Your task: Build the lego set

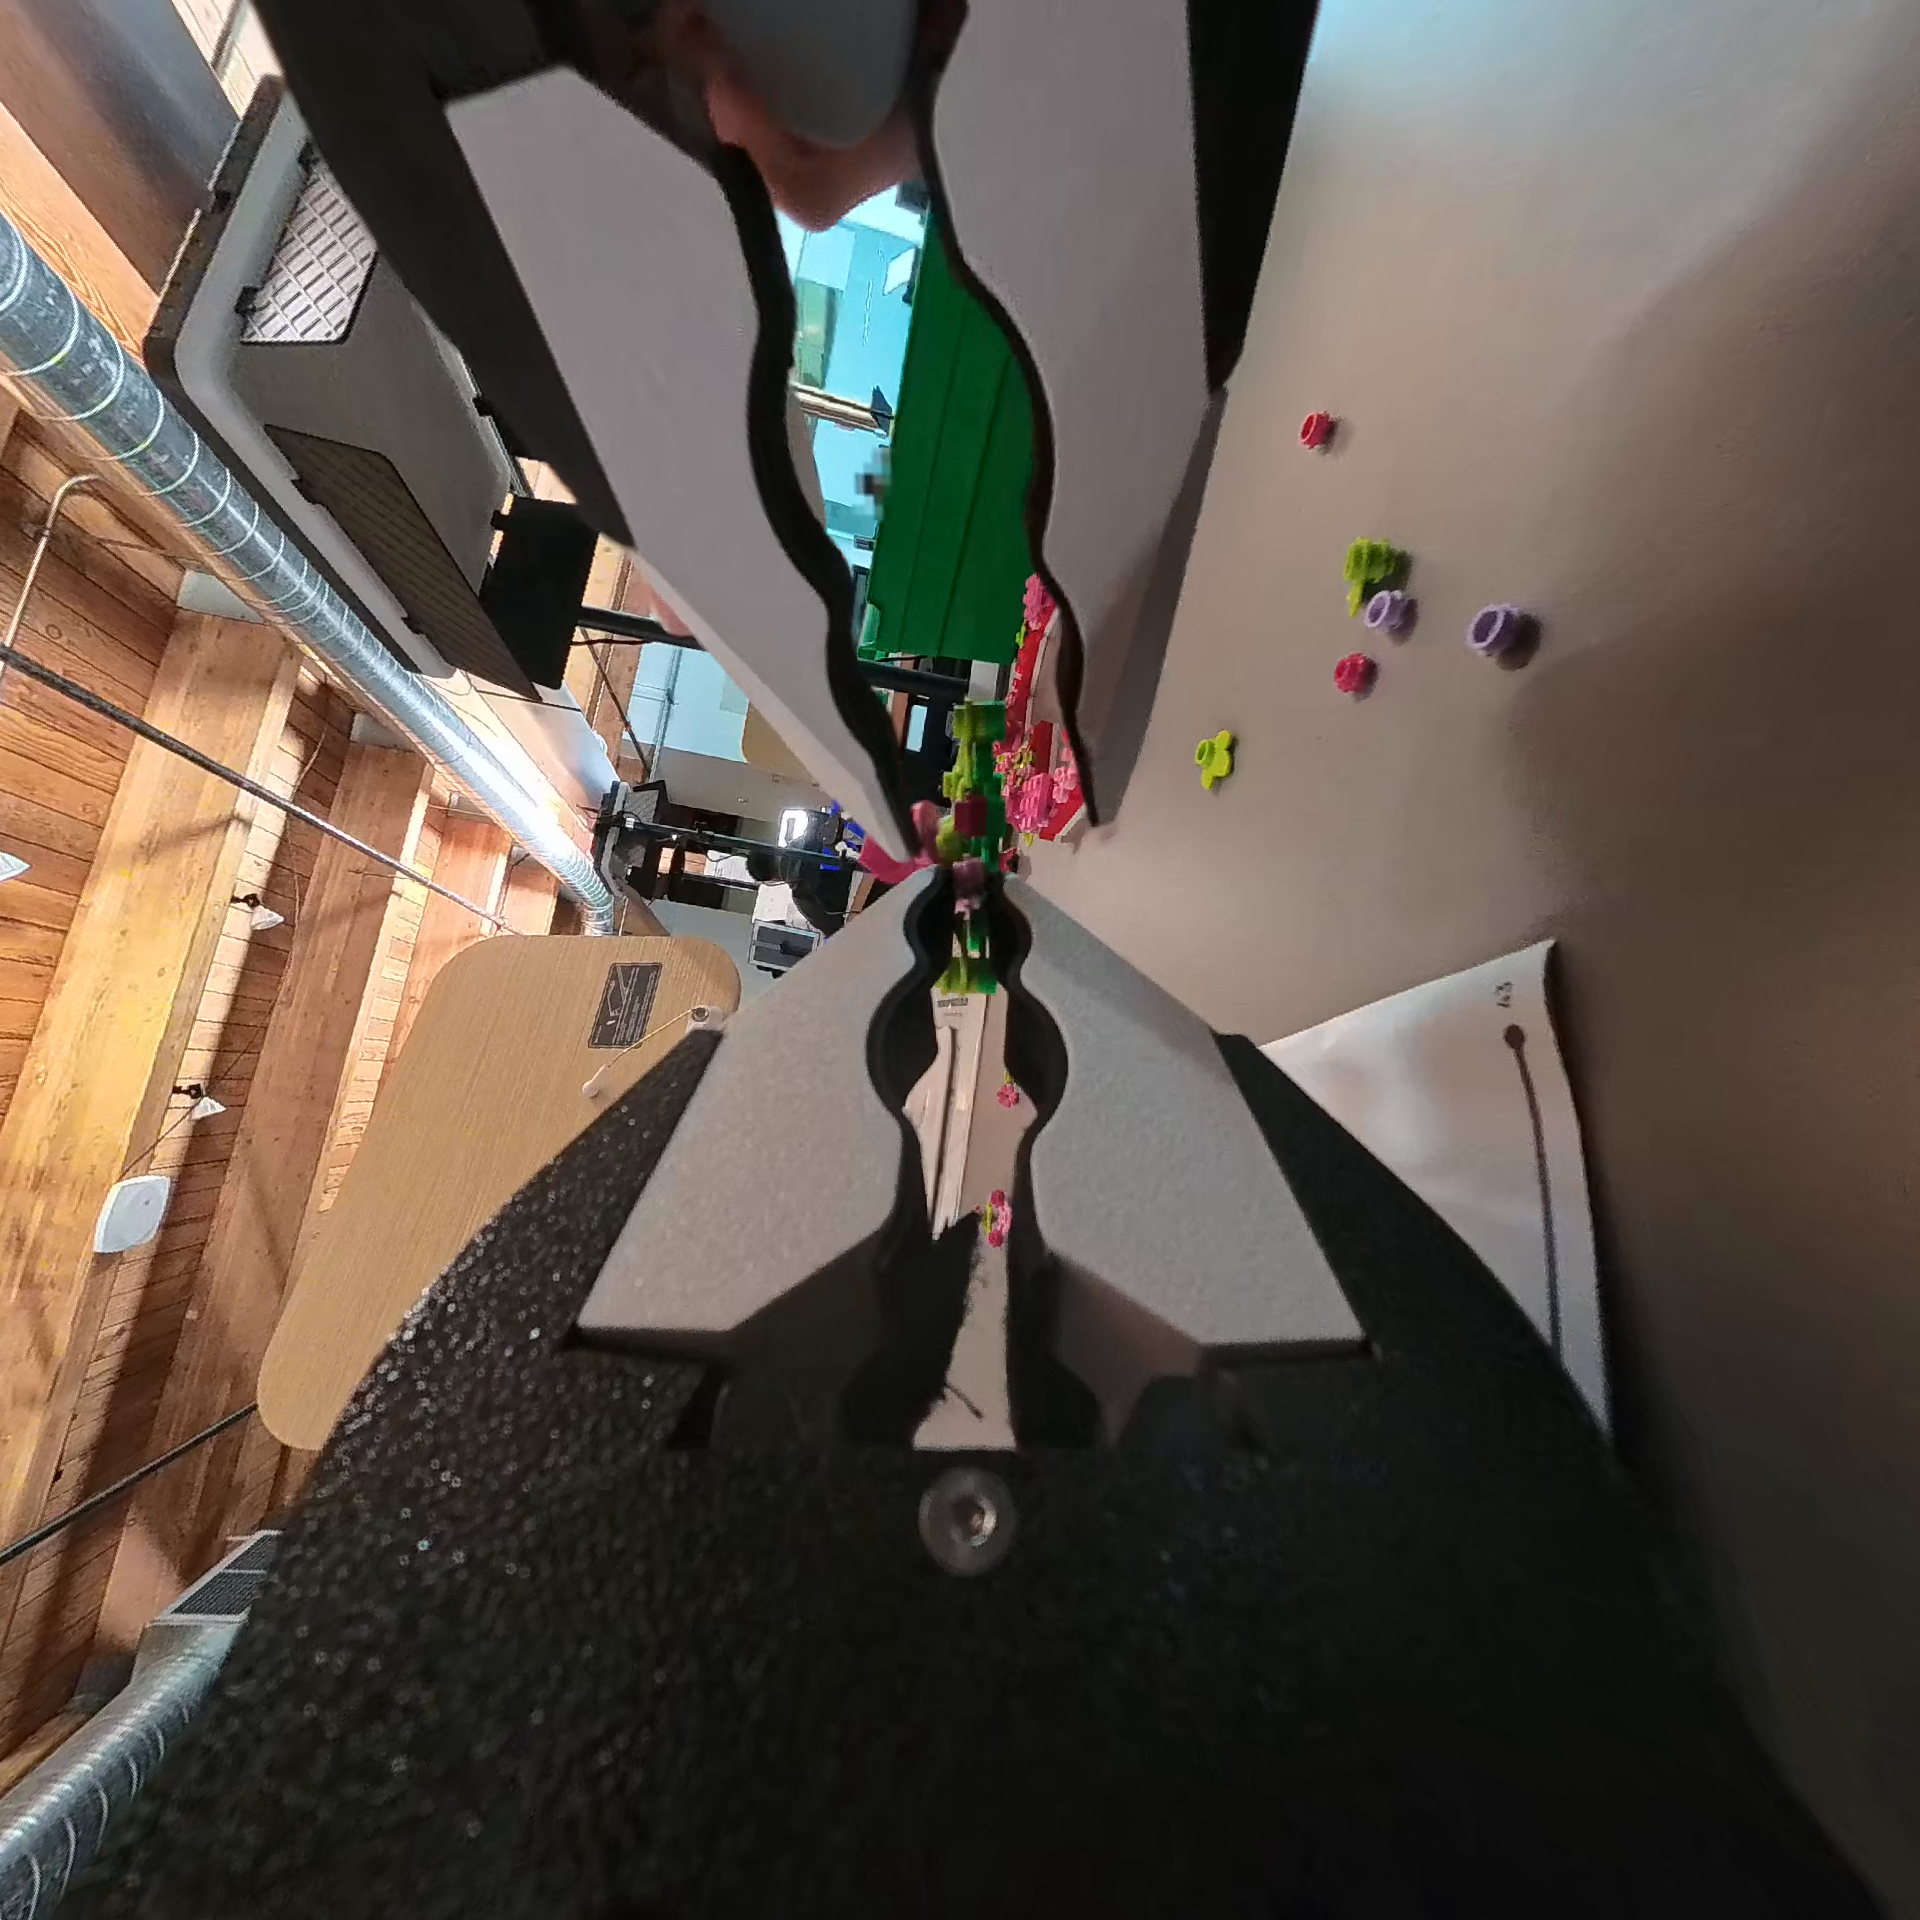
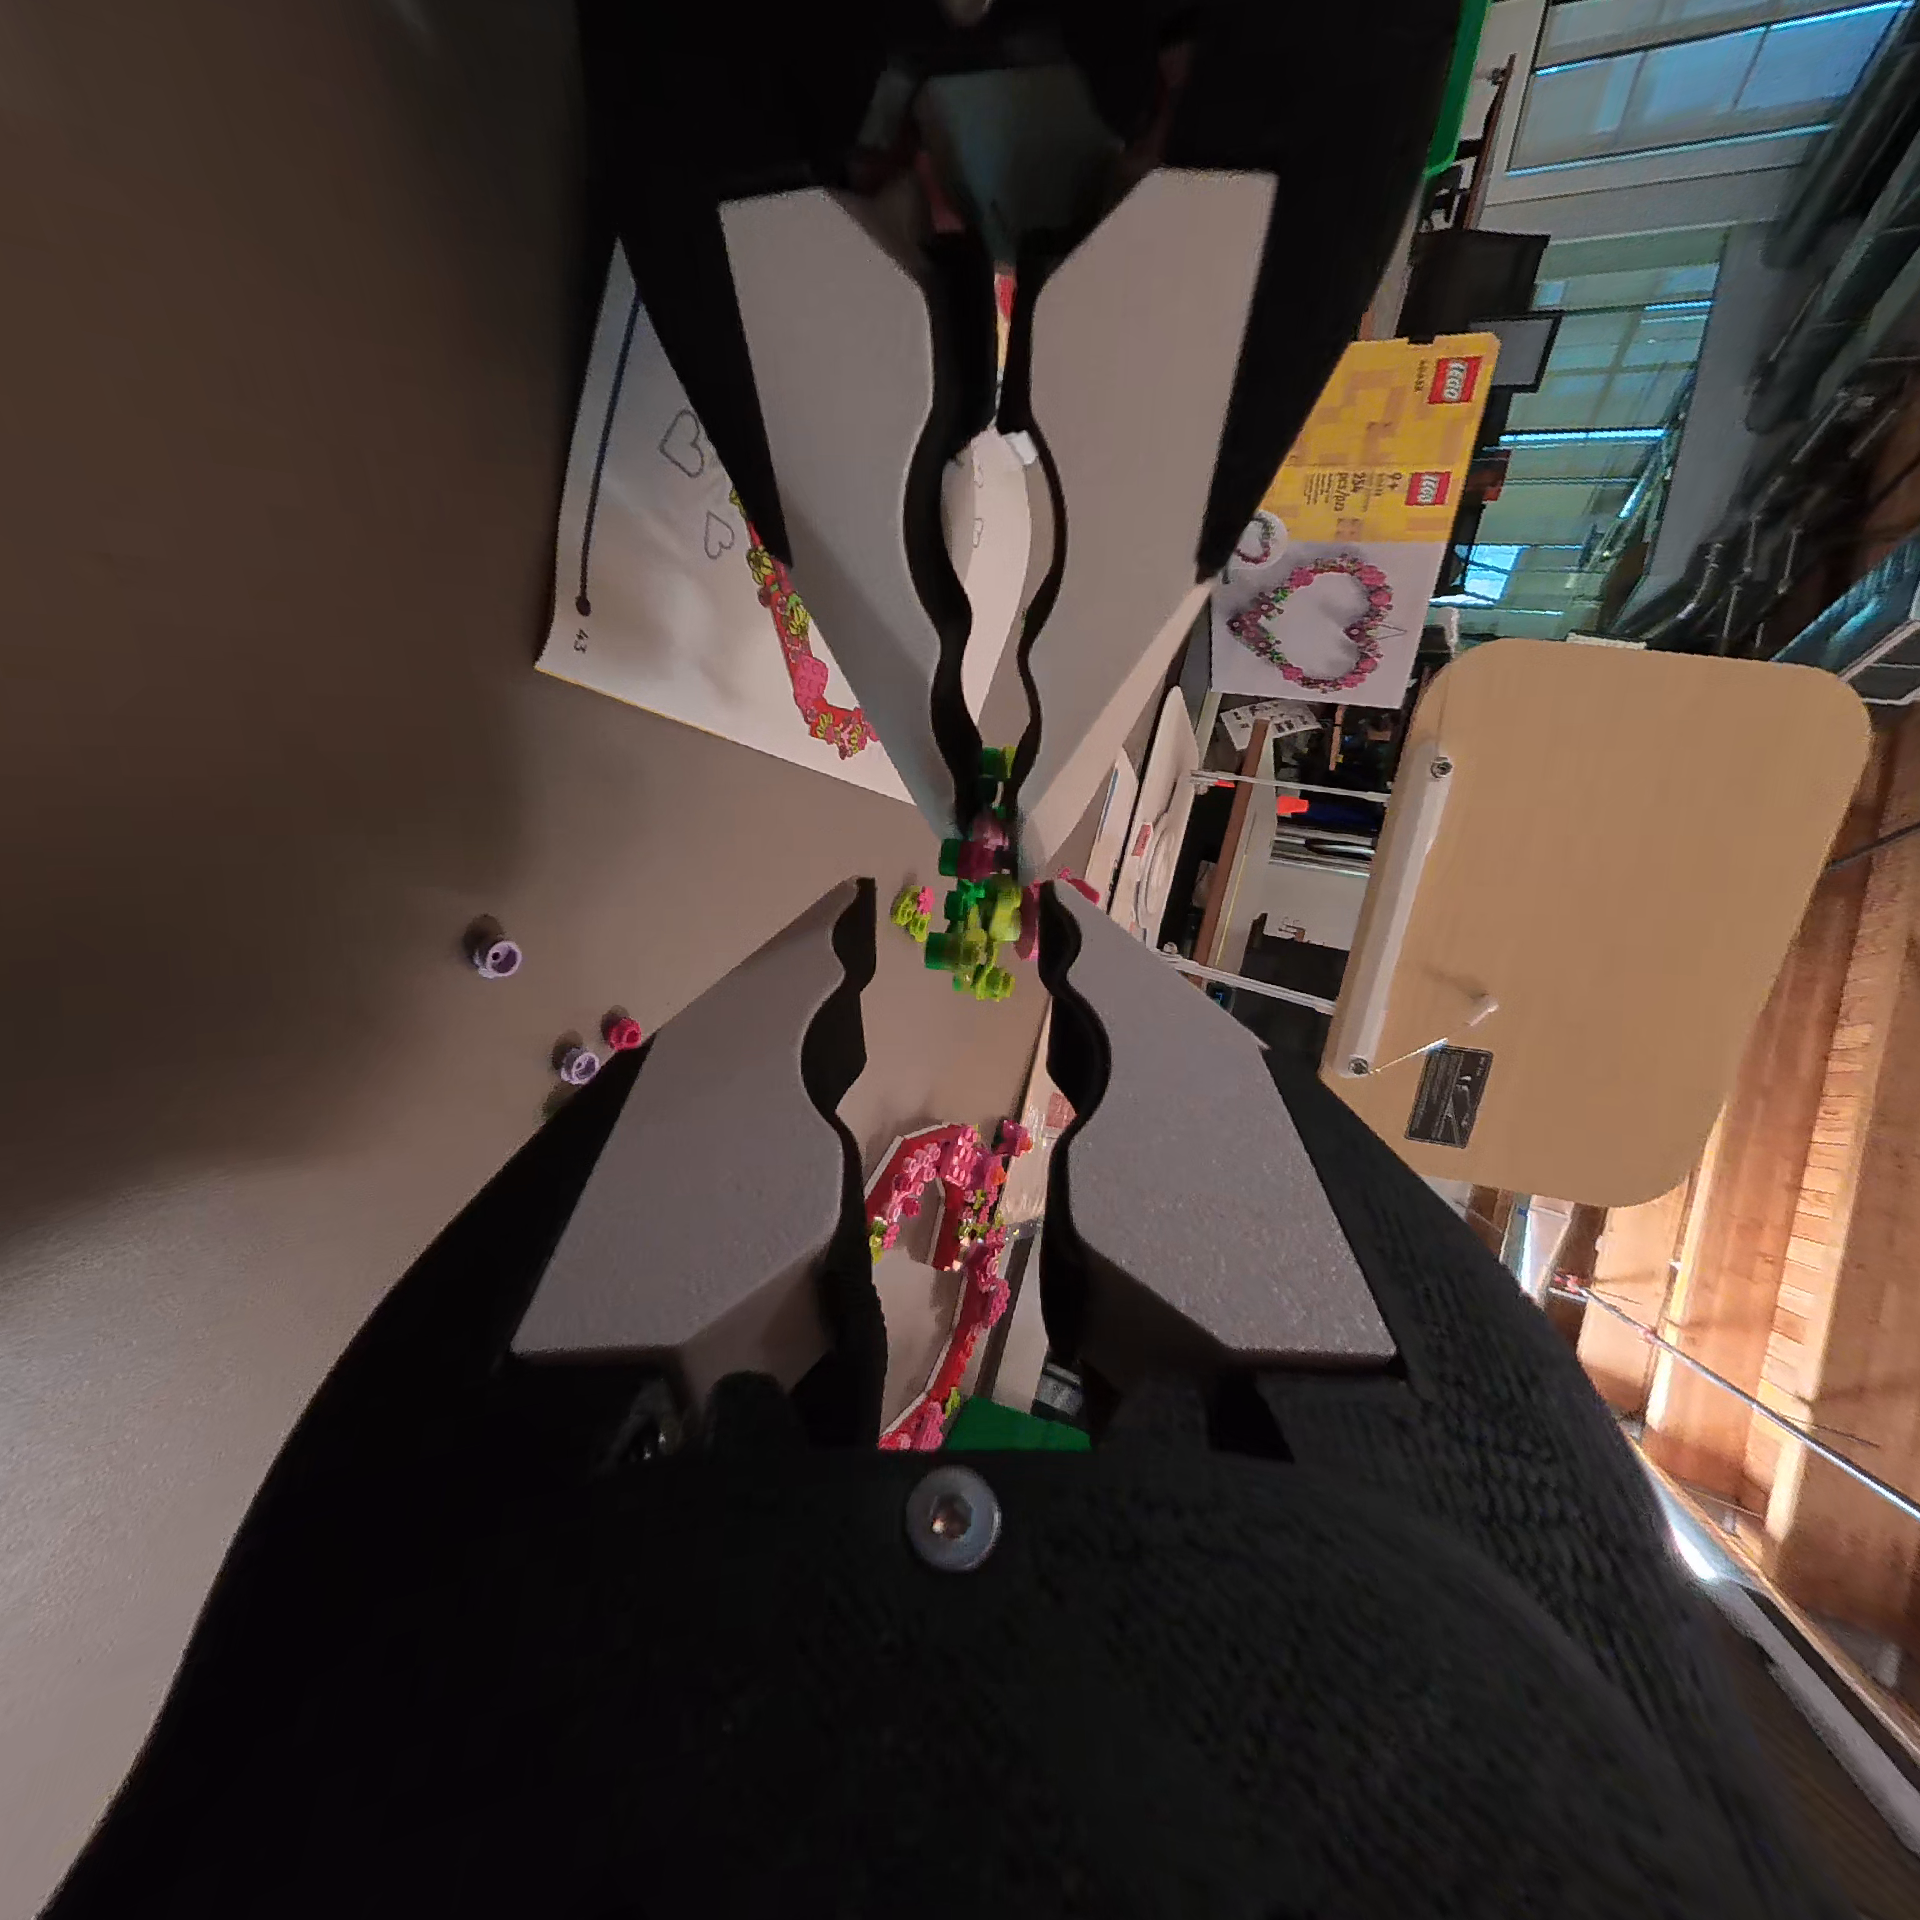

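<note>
A small assembly of green, lime and pink lego pieces point(image 2: 977, 925) is held in the air between both grippers; it also shows in the left wrist view point(image 1: 966, 831). My left gripper point(image 1: 961, 894) is shut on it and comes in from the top of the right wrist view point(image 2: 977, 821). My right gripper point(image 2: 956, 894) is open, with its jaws close on either side of the assembly. It comes in from the top of the left wrist view point(image 1: 997, 826). A red heart frame with pink flowers point(image 2: 935, 1226) lies on the table behind.
Loose purple point(image 1: 1501, 629), lime point(image 1: 1214, 756) and magenta point(image 1: 1354, 673) flower pieces lie on the grey table point(image 1: 1558, 312). An open instruction booklet point(image 2: 665, 582) lies near them. A yellow lego box point(image 2: 1371, 447) stands at the table's edge. A green panel point(image 1: 956, 468) stands beyond. My two grippers' fingertips are within a few centimetres of each other.
</note>
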`<state>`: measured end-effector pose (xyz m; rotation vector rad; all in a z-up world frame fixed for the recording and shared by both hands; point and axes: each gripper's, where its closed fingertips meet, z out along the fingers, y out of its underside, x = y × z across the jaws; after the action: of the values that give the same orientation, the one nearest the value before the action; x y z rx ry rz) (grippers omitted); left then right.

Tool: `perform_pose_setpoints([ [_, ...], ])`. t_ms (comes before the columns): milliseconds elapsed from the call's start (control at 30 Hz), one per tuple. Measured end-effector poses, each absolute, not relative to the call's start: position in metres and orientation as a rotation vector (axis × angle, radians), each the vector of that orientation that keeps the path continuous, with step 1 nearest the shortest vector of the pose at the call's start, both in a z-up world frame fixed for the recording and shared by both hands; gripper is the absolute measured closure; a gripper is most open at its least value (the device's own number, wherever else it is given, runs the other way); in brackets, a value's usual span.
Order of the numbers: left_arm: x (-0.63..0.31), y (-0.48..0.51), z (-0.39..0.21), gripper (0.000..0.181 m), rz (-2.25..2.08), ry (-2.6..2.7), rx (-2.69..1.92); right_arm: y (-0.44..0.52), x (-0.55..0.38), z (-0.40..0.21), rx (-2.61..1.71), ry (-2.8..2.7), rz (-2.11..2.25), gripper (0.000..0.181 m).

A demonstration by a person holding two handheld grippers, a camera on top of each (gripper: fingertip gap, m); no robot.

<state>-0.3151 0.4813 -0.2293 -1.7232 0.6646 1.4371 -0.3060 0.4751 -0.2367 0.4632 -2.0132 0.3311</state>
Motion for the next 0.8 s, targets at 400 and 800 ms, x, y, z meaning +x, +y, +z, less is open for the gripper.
perform_pose_setpoints([
  [400,-0.3147,0.4819,-0.2327,0.178,1.435,0.680,-1.738,0.4733,-0.3069,-0.2351,0.455,-1.986,0.338,0.171],
  [800,-0.3129,0.4834,-0.2383,0.178,1.435,0.714,-1.765,0.4745,-0.3050,-0.2394,0.550,-1.948,0.237,0.175],
])
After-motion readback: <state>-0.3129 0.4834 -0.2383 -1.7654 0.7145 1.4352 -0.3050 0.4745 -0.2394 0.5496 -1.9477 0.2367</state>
